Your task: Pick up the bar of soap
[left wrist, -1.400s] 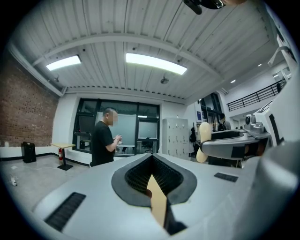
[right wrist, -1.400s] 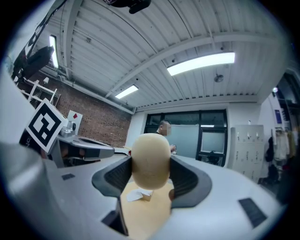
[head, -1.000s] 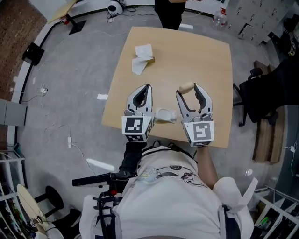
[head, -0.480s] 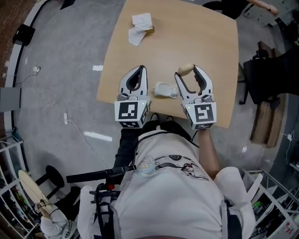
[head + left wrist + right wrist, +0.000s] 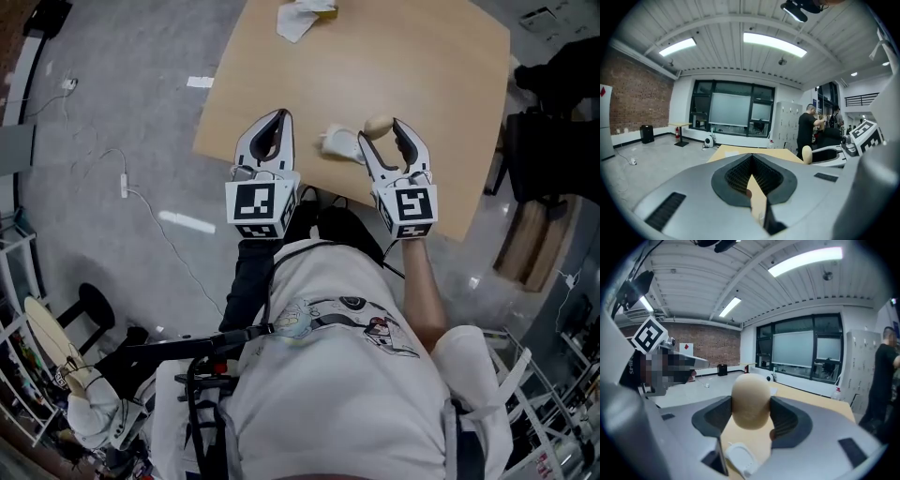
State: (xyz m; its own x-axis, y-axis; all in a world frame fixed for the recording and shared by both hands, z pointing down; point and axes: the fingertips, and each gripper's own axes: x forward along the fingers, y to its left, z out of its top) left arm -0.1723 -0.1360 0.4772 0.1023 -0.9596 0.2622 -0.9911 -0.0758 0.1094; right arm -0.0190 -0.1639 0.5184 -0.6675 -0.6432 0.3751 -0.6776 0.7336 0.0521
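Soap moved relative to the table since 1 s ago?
Yes. The soap bar, clamped in the right gripper, now sits right beside the white object on the table; earlier it was well beyond it, so it came back toward the person.

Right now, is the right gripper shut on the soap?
Shut: the right gripper has its jaws pressed on both sides of the bar of soap.

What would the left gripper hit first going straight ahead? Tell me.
Nothing near: the left gripper points across bare table. Crumpled paper far ahead lies roughly in line, though it may pass above.
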